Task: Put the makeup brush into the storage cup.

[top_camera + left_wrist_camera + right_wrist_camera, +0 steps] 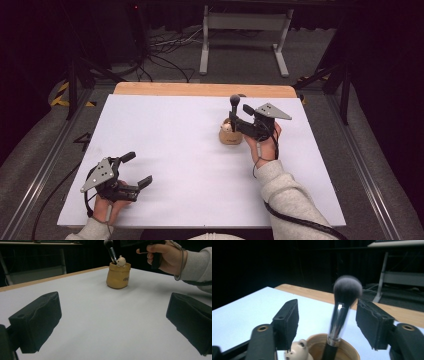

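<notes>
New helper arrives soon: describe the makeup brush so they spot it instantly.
On the white table, go right of centre to the small tan sack-shaped pot under the right gripper. The makeup brush stands in it, head up: black handle, silver ferrule, dark fluffy bristles, beside a little cream bear figure.

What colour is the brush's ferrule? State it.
Shiny silver, on the brush with dark bristles; right gripper view shows it best.

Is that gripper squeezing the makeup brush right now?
No. In the right gripper view the right gripper stands open, with a clear gap on each side of the makeup brush standing in the holder.
</notes>
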Available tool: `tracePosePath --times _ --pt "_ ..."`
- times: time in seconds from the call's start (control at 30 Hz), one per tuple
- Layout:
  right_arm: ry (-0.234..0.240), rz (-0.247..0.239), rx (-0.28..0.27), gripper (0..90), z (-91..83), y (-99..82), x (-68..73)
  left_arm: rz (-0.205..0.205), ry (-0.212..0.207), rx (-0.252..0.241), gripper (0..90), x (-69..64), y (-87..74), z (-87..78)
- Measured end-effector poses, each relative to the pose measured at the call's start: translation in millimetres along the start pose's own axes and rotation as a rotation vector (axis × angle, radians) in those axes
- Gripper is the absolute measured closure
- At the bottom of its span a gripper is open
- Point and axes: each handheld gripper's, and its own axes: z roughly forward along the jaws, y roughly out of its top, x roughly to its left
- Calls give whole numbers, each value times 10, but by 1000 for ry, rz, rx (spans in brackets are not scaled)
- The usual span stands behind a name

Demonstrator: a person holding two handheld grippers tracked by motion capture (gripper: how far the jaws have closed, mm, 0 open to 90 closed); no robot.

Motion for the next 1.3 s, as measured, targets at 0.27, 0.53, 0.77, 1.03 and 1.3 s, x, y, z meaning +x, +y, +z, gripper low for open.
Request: tracePosePath --times 0.27,0.53,0.77,1.03,1.3 --pt "51 -24 -59 185 -160 132 34 -6 4 -1 4 2 3 -18" --pt "134 -86 -66 42 -416 184 42 4 5 -9 4 -6 22 -38" --pt "149 -111 -76 4 -623 152 4 5 8 -17 4 -12 38 -55" --pt "181 -143 -79 0 -915 82 -50 13 1 -17 2 -34 52 -41" --pt "211 -184 -85 0 -1120 -10 -64 3 -8 -15 2 -33 55 -49"
